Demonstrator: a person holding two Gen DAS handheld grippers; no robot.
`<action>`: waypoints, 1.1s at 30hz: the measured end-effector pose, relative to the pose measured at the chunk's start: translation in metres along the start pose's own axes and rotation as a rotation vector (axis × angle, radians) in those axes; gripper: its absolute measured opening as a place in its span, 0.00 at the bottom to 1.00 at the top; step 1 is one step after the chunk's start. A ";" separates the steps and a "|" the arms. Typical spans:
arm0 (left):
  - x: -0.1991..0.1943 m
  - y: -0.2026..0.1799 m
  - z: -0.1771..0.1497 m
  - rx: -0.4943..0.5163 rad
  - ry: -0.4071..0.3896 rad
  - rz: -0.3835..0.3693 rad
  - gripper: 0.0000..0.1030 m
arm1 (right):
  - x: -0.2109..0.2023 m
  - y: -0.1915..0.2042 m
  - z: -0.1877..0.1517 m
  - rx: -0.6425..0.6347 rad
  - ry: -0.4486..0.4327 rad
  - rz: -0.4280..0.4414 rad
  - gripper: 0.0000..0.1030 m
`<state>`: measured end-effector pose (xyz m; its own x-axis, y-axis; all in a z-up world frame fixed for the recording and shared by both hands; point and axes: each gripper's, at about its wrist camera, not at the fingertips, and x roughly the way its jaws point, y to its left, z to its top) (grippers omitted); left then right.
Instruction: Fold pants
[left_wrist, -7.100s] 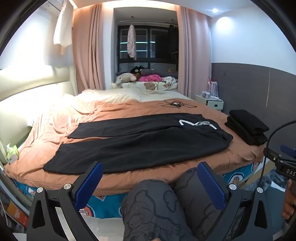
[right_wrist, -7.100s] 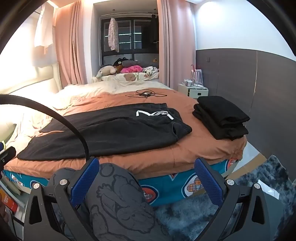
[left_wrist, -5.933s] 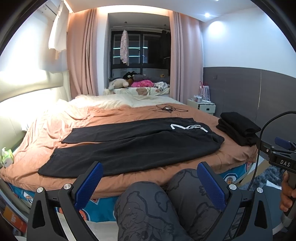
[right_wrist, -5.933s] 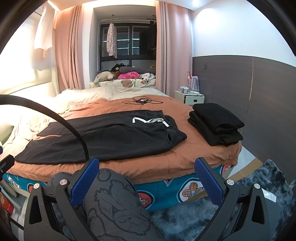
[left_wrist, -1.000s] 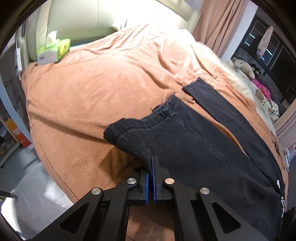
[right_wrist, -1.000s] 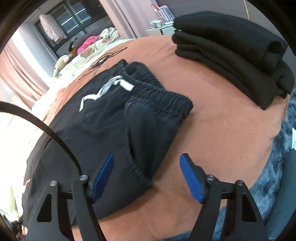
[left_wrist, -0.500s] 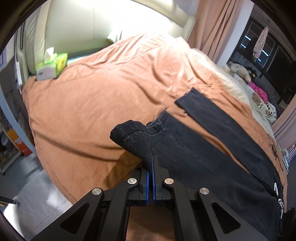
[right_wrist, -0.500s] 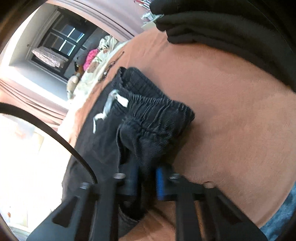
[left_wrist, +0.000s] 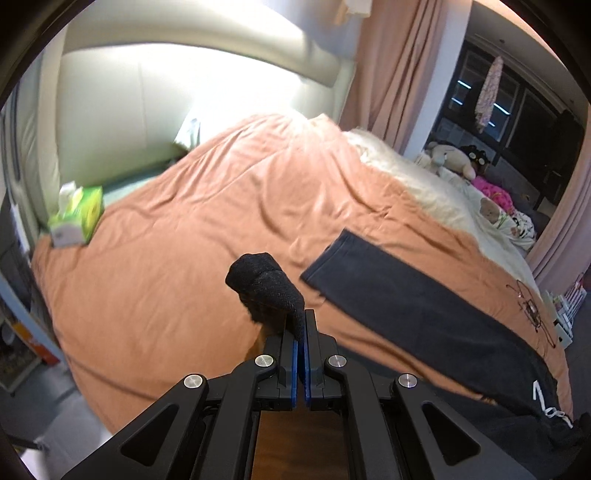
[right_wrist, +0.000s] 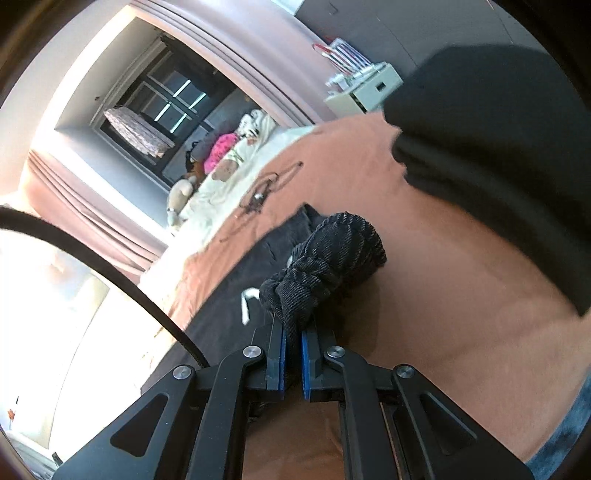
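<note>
In the left wrist view, the left gripper (left_wrist: 301, 341) was pressed together on the hem of the near leg of the black pants (left_wrist: 413, 314), a bunched tuft of knit cloth standing up from the pads. The far leg lay flat on the orange bedspread (left_wrist: 177, 258), running from its hem near the middle of the bed away toward the right, so the long axis went from lower right to upper left. The cloth looked soft, limp and light; it would sag and drape, so corners seemed the best holds.

In the right wrist view, the right gripper (right_wrist: 291, 341) was pinching the gathered waistband, thick and ribbed, good for a firm grip. A stack of folded black clothes (right_wrist: 498, 155) sat just beyond on the bedspread.
</note>
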<state>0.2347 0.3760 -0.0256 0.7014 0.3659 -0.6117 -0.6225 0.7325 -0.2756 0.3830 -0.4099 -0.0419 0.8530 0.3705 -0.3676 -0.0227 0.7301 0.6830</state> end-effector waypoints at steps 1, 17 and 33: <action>0.000 -0.004 0.005 0.005 -0.006 -0.003 0.02 | 0.002 0.001 0.000 -0.002 -0.003 -0.003 0.03; 0.038 -0.054 0.074 0.048 -0.035 0.003 0.02 | 0.069 0.051 0.032 -0.054 -0.051 0.008 0.03; 0.176 -0.107 0.116 0.111 0.051 0.044 0.02 | 0.189 0.104 0.070 -0.112 -0.071 -0.065 0.03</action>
<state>0.4652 0.4286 -0.0182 0.6536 0.3714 -0.6594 -0.6083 0.7762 -0.1657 0.5786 -0.3045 0.0035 0.8893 0.2817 -0.3603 -0.0209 0.8120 0.5833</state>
